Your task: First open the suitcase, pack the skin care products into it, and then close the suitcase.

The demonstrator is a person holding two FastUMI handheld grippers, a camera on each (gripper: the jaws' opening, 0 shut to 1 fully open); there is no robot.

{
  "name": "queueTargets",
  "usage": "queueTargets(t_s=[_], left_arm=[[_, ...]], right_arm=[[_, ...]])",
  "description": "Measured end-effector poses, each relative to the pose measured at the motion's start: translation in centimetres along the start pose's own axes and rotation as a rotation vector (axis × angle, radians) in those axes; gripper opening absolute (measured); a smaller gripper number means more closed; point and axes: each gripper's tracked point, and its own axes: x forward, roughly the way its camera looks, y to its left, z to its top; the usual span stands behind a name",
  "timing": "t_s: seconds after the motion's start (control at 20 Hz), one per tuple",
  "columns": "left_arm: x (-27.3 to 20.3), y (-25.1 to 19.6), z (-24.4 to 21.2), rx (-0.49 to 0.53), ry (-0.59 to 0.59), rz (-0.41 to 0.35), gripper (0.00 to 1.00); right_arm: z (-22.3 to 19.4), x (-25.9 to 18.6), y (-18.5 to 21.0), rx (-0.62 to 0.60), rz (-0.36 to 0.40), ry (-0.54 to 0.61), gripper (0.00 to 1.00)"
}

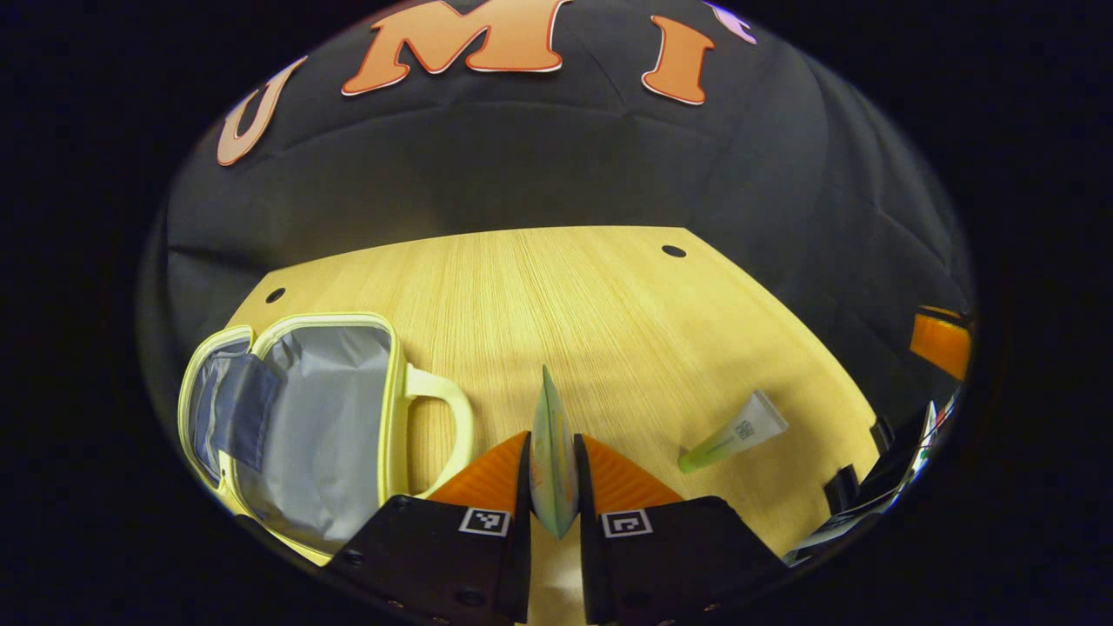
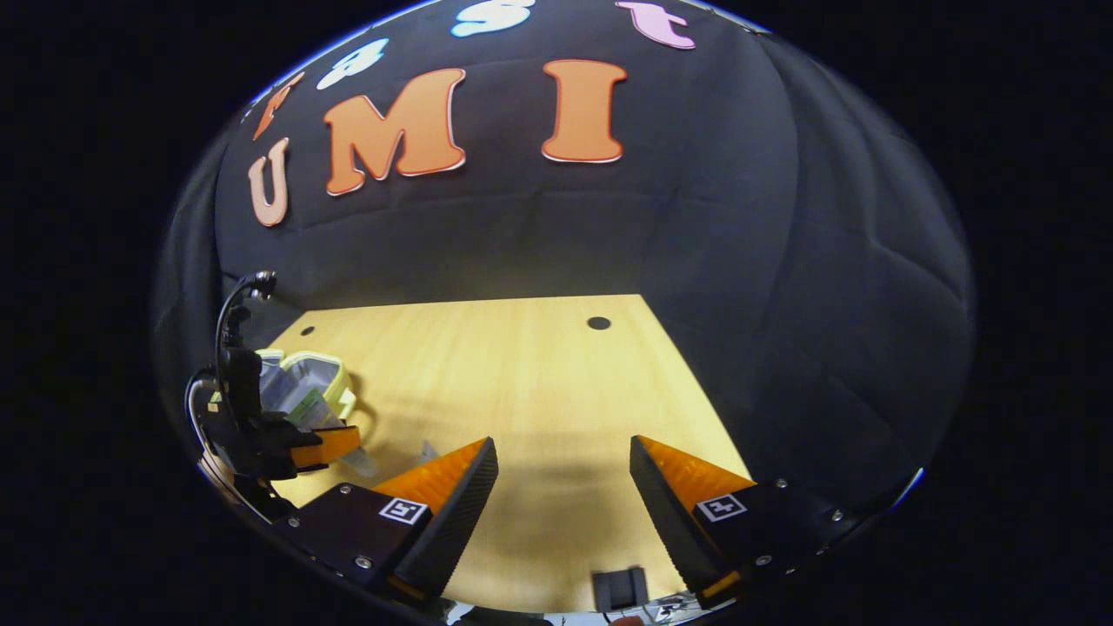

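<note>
Left gripper view shows our left gripper [image 1: 553, 474] clamped on a thin, floppy sachet [image 1: 554, 452] at its lower edge, the open suitcase [image 1: 296, 417] lower left, while our right gripper [image 2: 563, 487] gapes.

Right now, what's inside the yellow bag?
The open bag shows a grey lining and a flat pocket on its lid. No products show inside. Its bottom near corner is hidden behind the left claw, which is squeezing a thin packet.
</note>
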Motion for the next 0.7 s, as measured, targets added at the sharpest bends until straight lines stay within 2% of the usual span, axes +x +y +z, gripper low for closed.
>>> queueTargets(t_s=[0.15,0.35,0.6,0.7], left_arm=[[-3.0,0.2,1.7,-0.088,-0.005,-0.043,0.24],[-6.7,2.7,3.5,-0.099,-0.024,-0.022,0.24],[-9.7,6.4,2.7,-0.135,-0.002,0.031,0.24],[-10.2,7.6,2.3,-0.136,0.007,0.045,0.24]], right_arm=[[-0.1,1.1,4.3,-0.001,0.104,0.001,0.96],[-2.1,3.6,9.0,-0.006,0.206,0.045,0.97],[-7.9,7.5,11.0,-0.021,0.232,0.213,0.96],[-9.8,8.5,10.7,-0.046,0.214,0.258,0.88]])
